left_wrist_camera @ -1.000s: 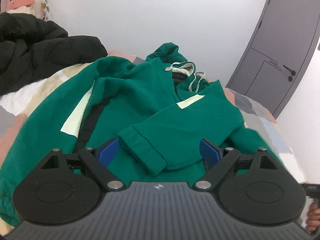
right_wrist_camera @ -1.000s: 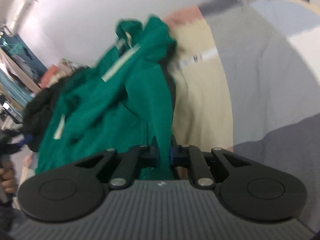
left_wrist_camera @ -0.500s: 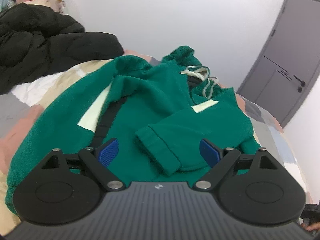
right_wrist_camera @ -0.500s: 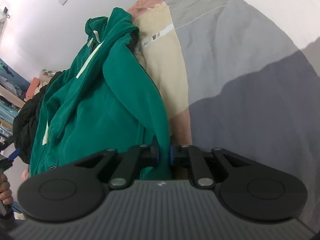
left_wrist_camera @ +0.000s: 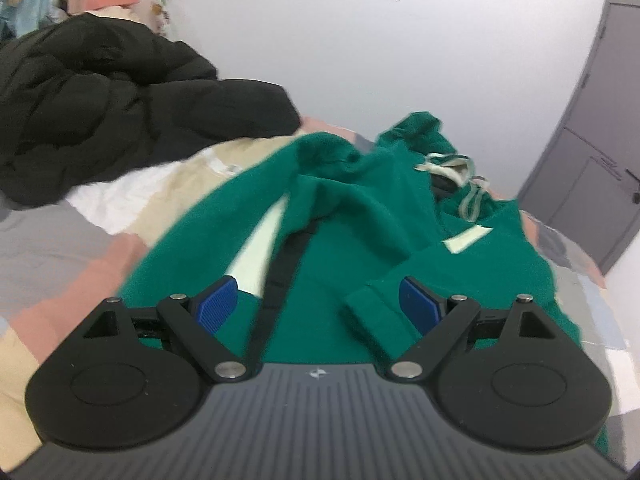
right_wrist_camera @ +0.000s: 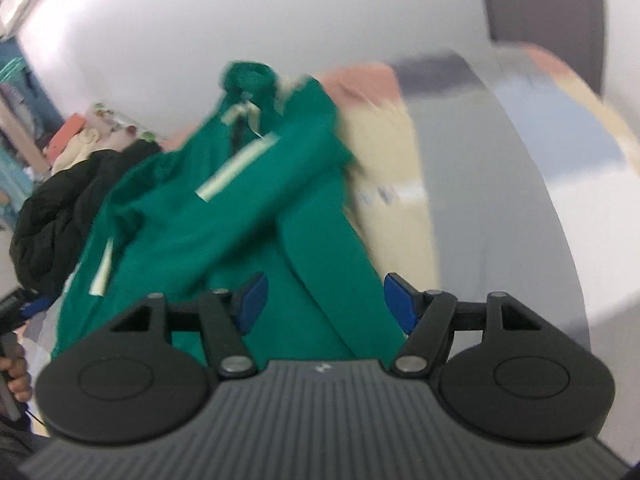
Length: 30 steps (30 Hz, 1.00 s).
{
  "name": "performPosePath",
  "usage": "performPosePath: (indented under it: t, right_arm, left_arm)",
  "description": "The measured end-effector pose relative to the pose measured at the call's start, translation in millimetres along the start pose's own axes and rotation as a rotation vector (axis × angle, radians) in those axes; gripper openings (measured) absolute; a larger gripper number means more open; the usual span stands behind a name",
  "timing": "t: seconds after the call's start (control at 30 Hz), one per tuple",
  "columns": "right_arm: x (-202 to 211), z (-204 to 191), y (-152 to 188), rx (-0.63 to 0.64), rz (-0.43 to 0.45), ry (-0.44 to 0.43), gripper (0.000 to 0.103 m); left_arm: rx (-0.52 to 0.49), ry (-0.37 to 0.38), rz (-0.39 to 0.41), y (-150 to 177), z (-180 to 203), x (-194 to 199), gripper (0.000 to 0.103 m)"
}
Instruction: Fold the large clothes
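Since the earlier frames the right gripper [right_wrist_camera: 322, 300] has let go of the green hoodie's [right_wrist_camera: 248, 216] edge, which it then pinched between nearly closed jaws; its jaws have just been opening and now stand apart, with green cloth lying below and between the blue pads [right_wrist_camera: 253, 299] but not pressed by them. The left view has swung so that more of the black jacket [left_wrist_camera: 120, 108] fills its upper left.

Left wrist view. The left gripper [left_wrist_camera: 320, 300] hovers over the green hoodie [left_wrist_camera: 352, 232], jaws wide, nothing held. The hoodie lies spread on the patchwork bedspread [left_wrist_camera: 60, 248], with one sleeve folded across its front so that the ribbed cuff [left_wrist_camera: 366, 308] lies just inside the right-hand pad. A black zip band [left_wrist_camera: 280, 280] runs down the front beside a pale stripe [left_wrist_camera: 256, 248]. The hood and its pale drawstrings [left_wrist_camera: 456, 176] lie at the far end, toward the white wall. The black jacket is heaped on the bed to the left, apart from the hoodie. A grey door [left_wrist_camera: 588, 152] stands at the right.

Right wrist view (blurred). The hoodie lies lengthwise away from the camera, hood farthest, on the bedspread [right_wrist_camera: 500, 200]. The black jacket [right_wrist_camera: 56, 216] lies at the left beyond it. At the lower left edge a hand [right_wrist_camera: 16, 376] grips a dark handle.
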State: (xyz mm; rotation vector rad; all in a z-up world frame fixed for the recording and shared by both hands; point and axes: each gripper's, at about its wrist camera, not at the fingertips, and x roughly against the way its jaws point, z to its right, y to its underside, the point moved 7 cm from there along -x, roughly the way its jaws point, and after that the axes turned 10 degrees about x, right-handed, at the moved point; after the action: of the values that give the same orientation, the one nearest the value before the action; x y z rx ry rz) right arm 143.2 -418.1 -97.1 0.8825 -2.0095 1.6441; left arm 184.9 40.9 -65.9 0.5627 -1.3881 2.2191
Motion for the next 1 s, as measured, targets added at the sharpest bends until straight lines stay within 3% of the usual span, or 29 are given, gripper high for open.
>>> performPosePath:
  t: [0.13,0.3,0.53,0.67,0.8,1.0]
  right_arm:
    - [-4.5,-40.7,-57.1,0.079,0.024,-0.031,0.067]
    - [-24.0,-96.7,-95.5,0.148,0.052,-0.052,0.067]
    - [-72.4,-157.6,-85.6,0.104,0.044,-0.142,0.067]
    - [-89.4,-179.9,-71.5,0.052,0.048,-0.178,0.067]
    - [-96.8,-190.6,-50.4,0.085,0.078,-0.189,0.079]
    - [-118.1,-178.3,-30.6,0.091,0.049,-0.173,0.081]
  left_arm:
    - [0.025,-0.094,-0.011,-8.1,-29.1,-3.7,0.091]
    - [0.067,-0.150,-0.010,-27.0,-52.0,-6.0,0.091]
    - [0.076,-0.205,-0.051,-39.8,-72.2,-16.5,0.091]
    - [-0.053,-0.233,-0.090,-32.3,-74.9,-23.6,0.091]
    - [-0.063,-0.116,-0.152,-16.2,-66.0,-25.8,0.091]
    - [-0.154,-0.035,-0.245,10.6,-24.8,-45.2,0.091]
